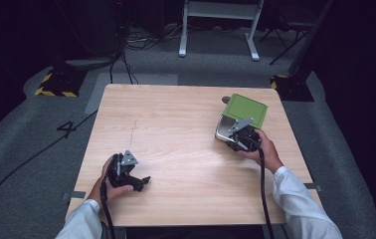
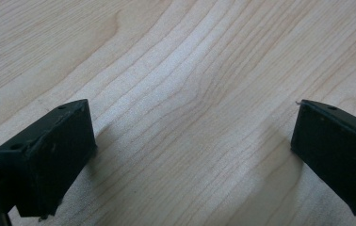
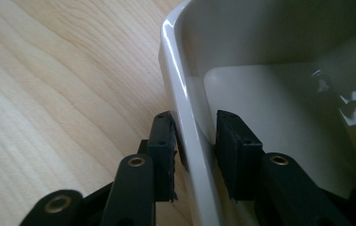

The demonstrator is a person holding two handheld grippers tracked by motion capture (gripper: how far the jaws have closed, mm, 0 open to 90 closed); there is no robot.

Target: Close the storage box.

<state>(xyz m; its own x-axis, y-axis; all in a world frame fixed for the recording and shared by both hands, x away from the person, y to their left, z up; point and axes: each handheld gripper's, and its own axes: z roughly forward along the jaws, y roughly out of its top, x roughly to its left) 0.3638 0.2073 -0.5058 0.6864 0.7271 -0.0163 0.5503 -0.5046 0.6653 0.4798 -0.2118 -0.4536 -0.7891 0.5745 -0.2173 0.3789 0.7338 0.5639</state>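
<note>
A pale, glossy rectangular container (image 1: 224, 130) stands at the table's right side, and a green square lid (image 1: 246, 110) covers its far part. My right gripper (image 1: 232, 136) is at its near rim. In the right gripper view the container wall (image 3: 190, 99) runs between the two jaws of the right gripper (image 3: 196, 123), one outside and one inside, pressed close against it. The inside of the container (image 3: 279, 108) looks bare. My left gripper (image 1: 143, 181) rests low over the wooden table (image 1: 176, 114) at the near left. The left gripper (image 2: 192, 141) has its jaws wide apart over bare wood.
The table's right edge (image 1: 295, 134) lies close beside the container. Beyond the far edge are a grey floor with cables (image 1: 126, 59), a white frame's legs (image 1: 218, 30) and yellow-black striped stand bases (image 1: 56, 85).
</note>
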